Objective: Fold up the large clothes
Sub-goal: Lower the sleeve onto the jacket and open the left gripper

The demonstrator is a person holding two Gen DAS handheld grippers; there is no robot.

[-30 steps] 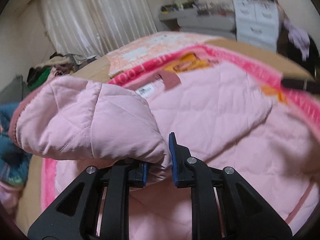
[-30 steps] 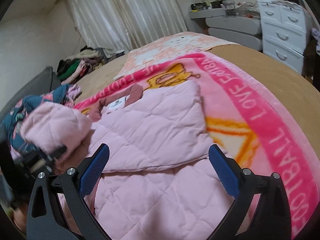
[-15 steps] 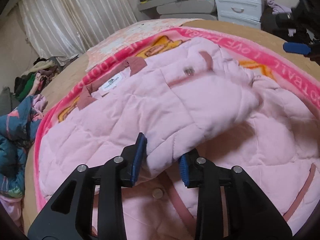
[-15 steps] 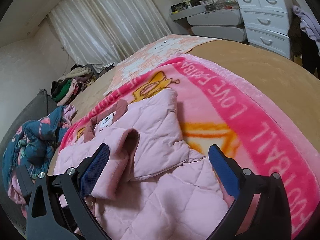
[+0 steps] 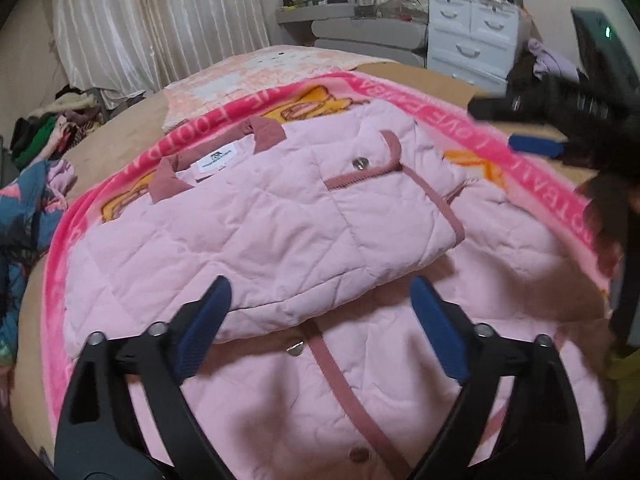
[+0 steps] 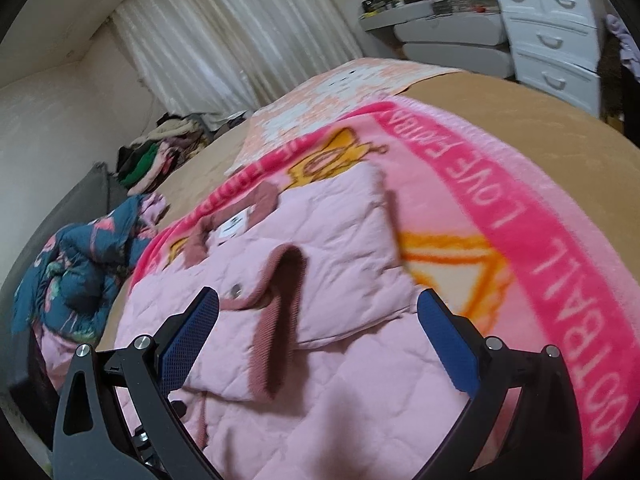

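Pink quilted jacket (image 5: 304, 216) runs off frame below the opening left tool (image 5: 320, 328).

The jacket (image 5: 304, 240) lies on the blanket (image 6: 540, 248) spread over the bed (image 6: 540, 112), its sleeve (image 5: 380, 200) folded across its front, with a clothes pile (image 6: 156, 156) left and drawers (image 6: 556, 40) behind.

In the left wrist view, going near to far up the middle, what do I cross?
left gripper with jaws opening, nothing between them → pink quilted jacket → pink blanket → peach patterned cover → curtain.
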